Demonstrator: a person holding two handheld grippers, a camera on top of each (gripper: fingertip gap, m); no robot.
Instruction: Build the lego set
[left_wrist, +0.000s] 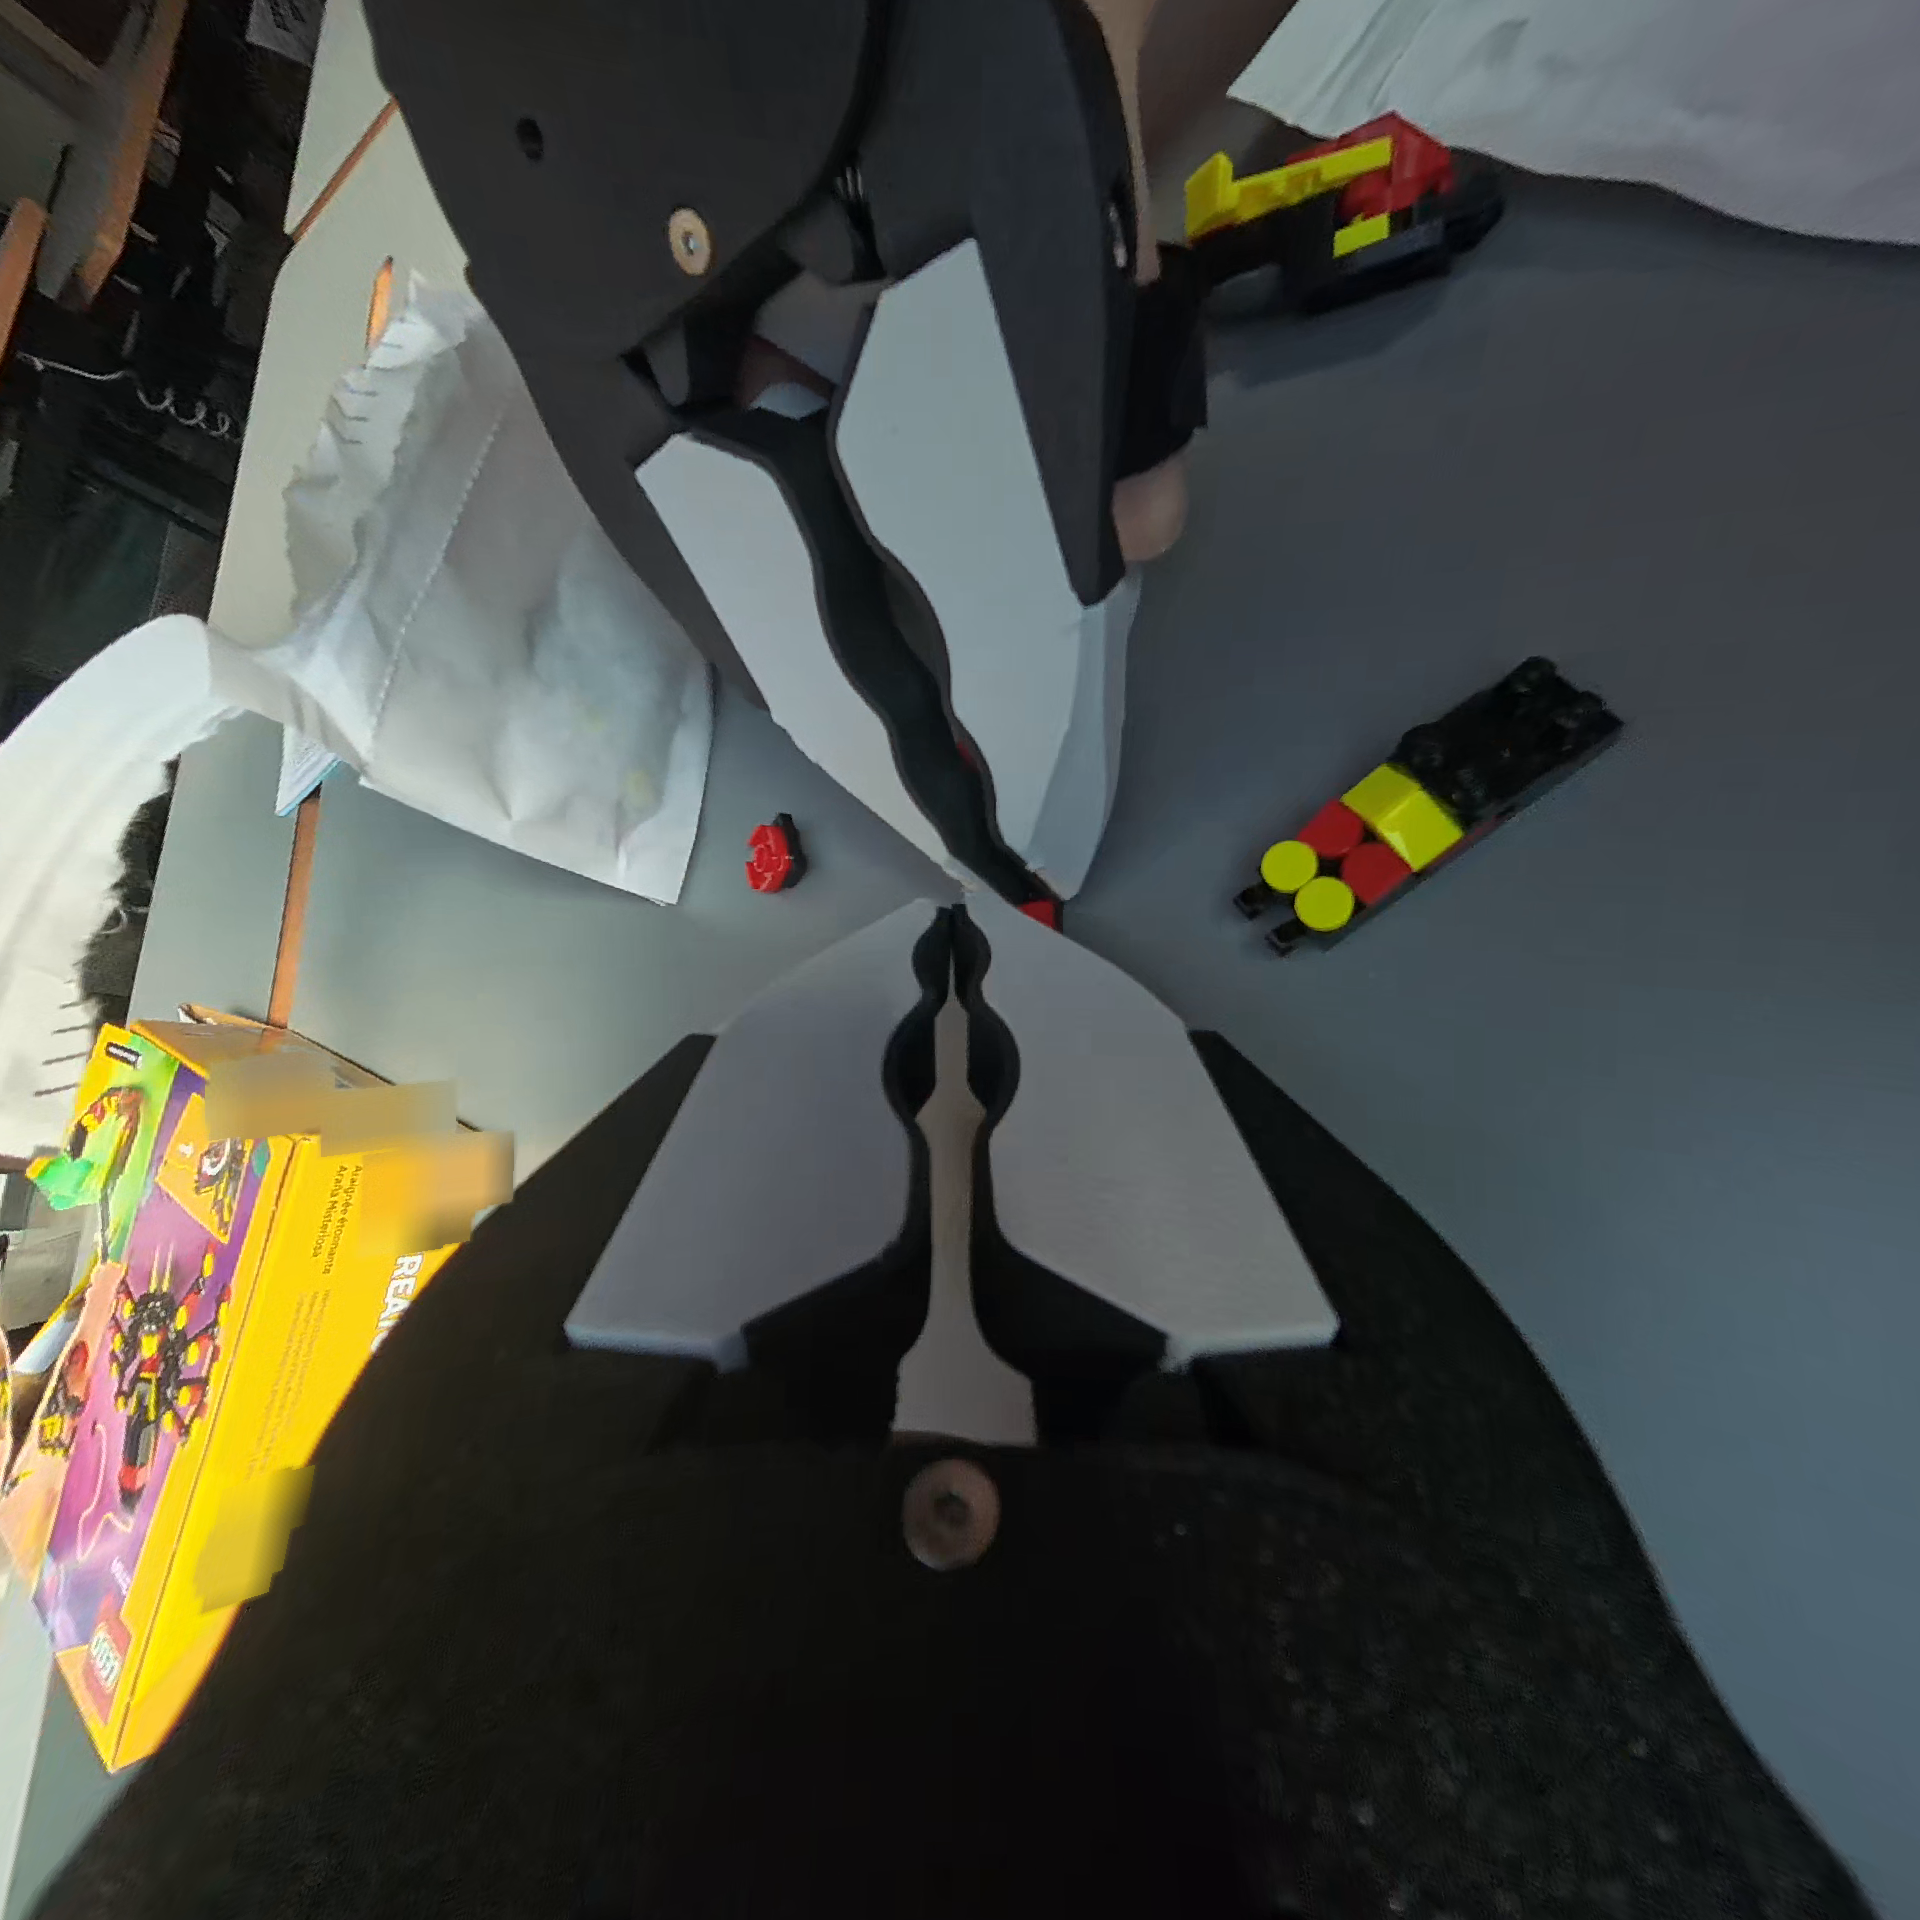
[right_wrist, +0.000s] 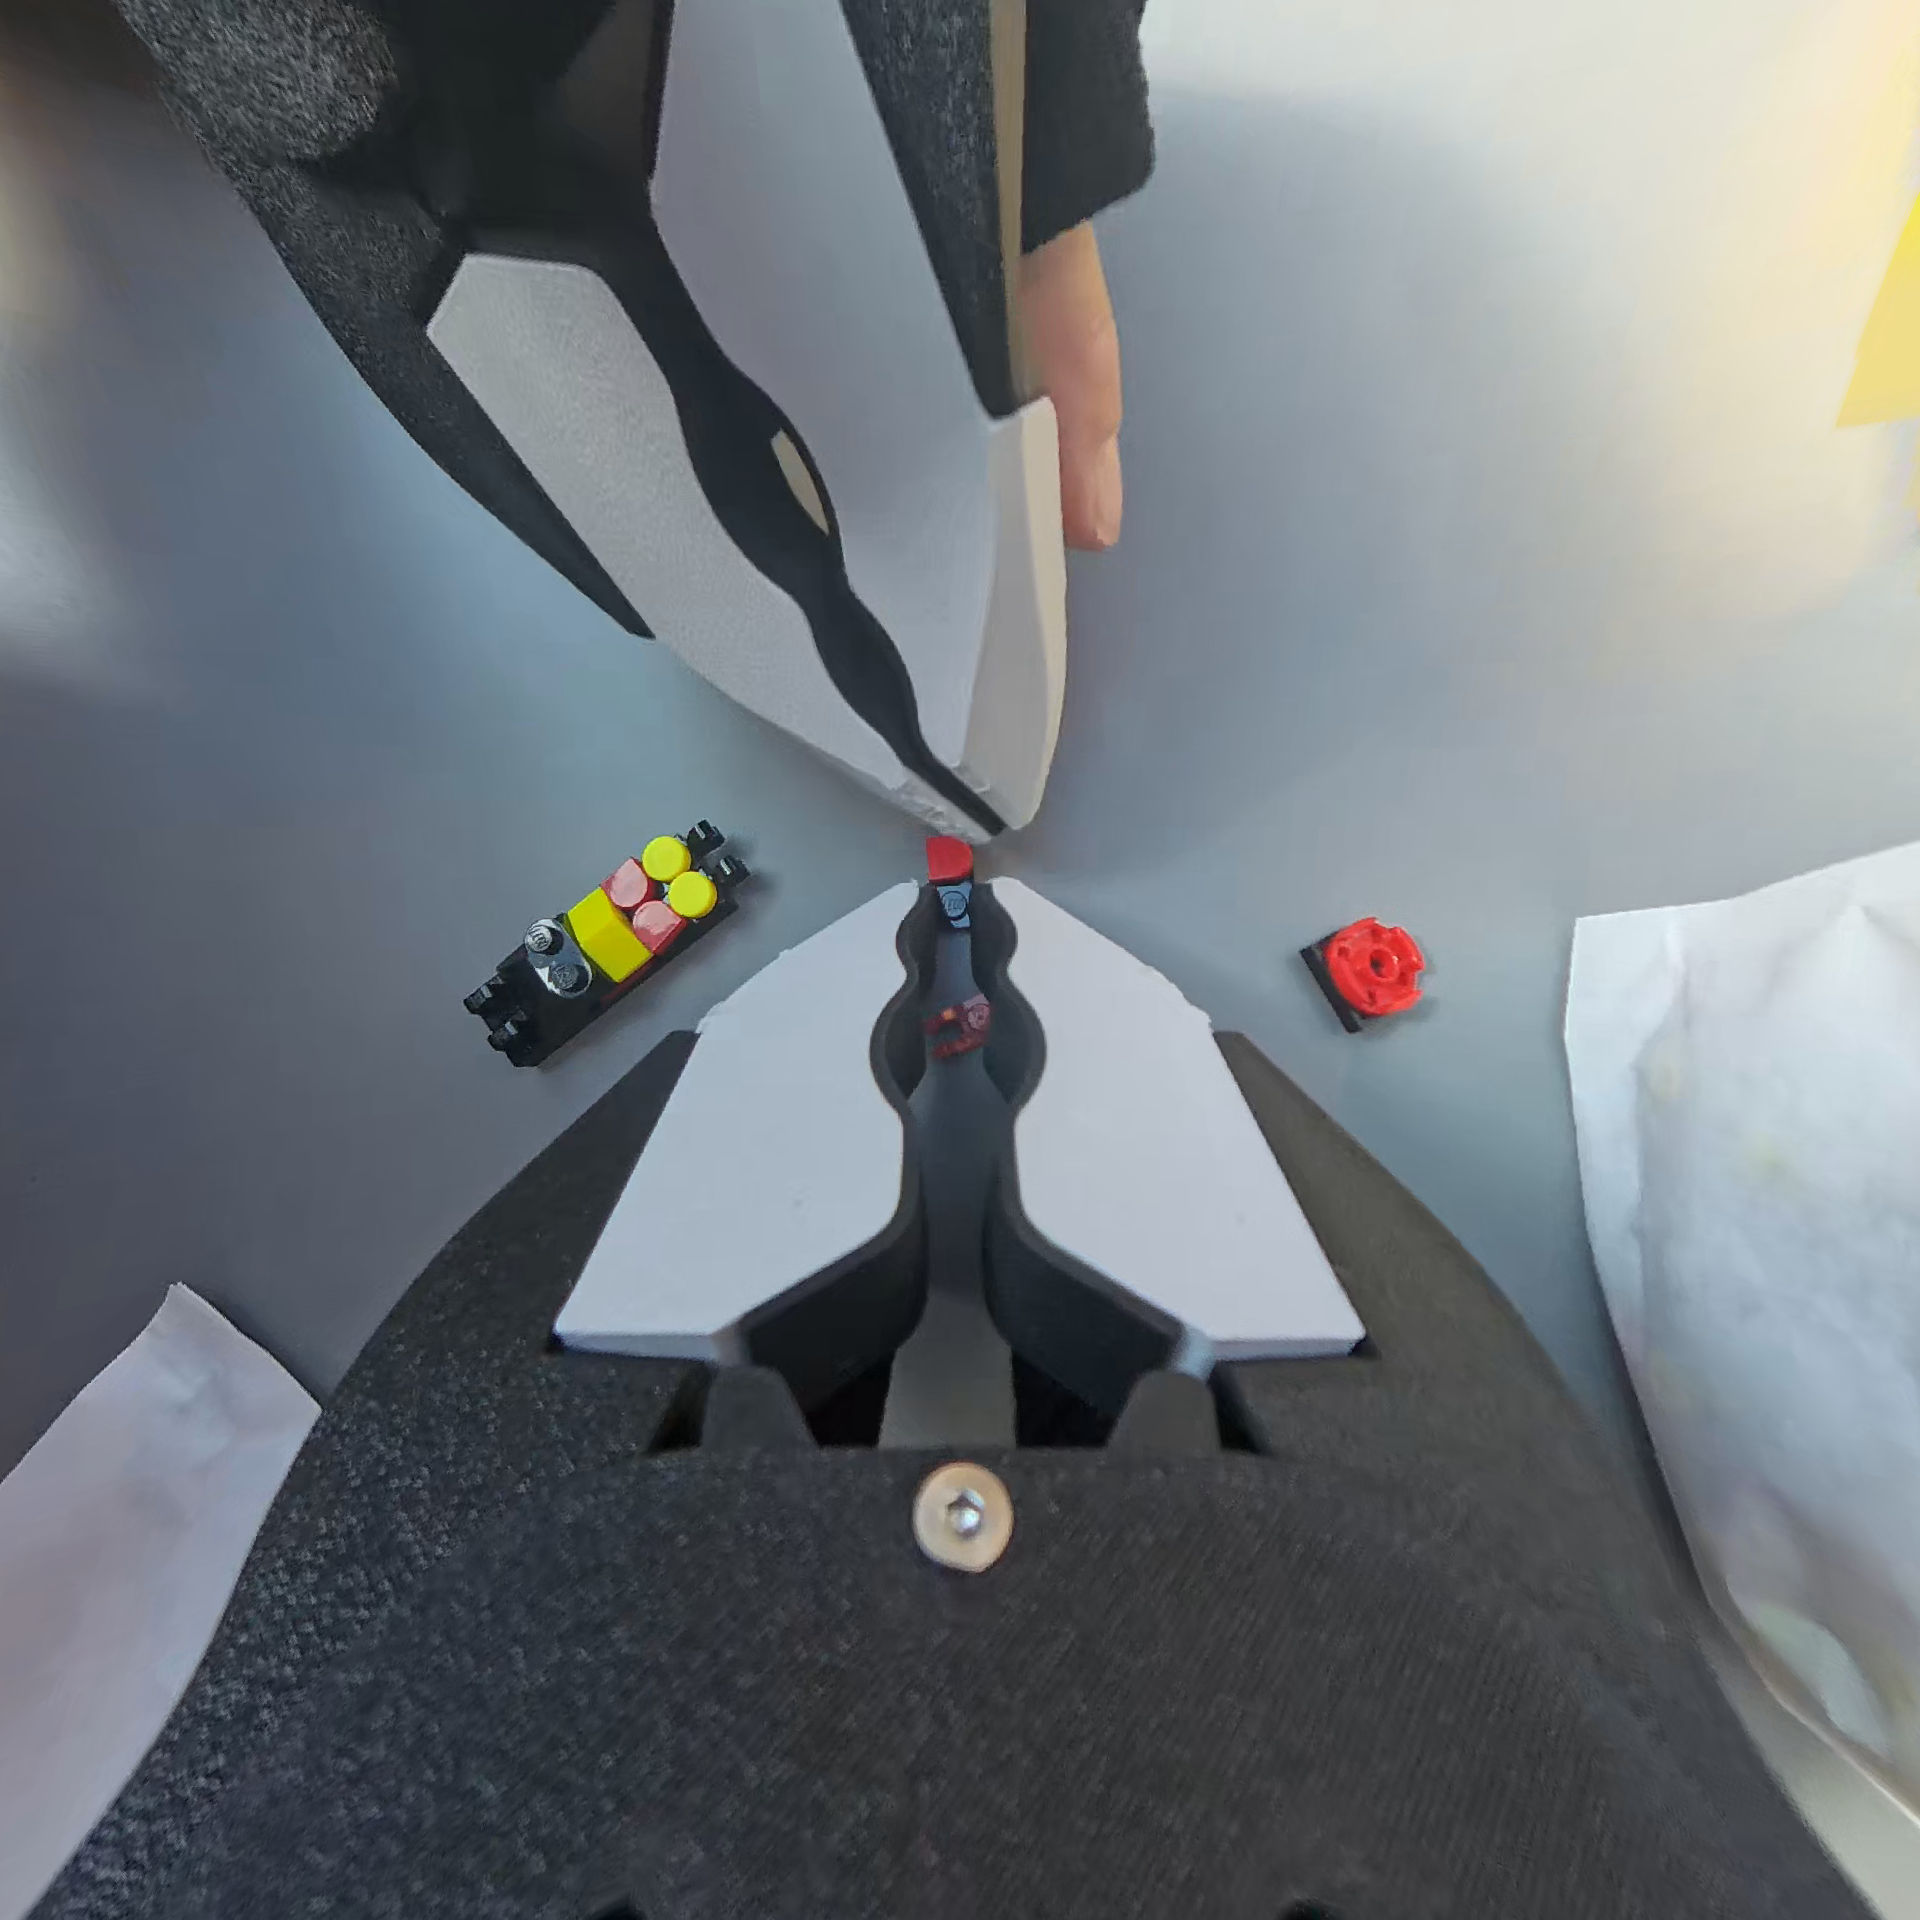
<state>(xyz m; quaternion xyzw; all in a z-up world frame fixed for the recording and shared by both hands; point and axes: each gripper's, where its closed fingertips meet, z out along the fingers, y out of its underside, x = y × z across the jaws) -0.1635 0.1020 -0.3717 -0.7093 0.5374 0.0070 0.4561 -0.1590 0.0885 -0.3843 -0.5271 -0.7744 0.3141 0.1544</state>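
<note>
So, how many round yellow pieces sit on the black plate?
2. Both sit at one end of the black plate, side by side: one yellow round piece near the plate's edge, the other beside it, next to the red pieces.

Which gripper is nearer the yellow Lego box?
Left. The left gripper sits beside the yellow box; the right gripper, shut on a small black-and-red piece, reaches in from the opposite side.

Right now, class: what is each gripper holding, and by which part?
The right gripper pinches a small black-and-red lego piece by its black end; the left gripper appears shut at that piece's red end.
</note>
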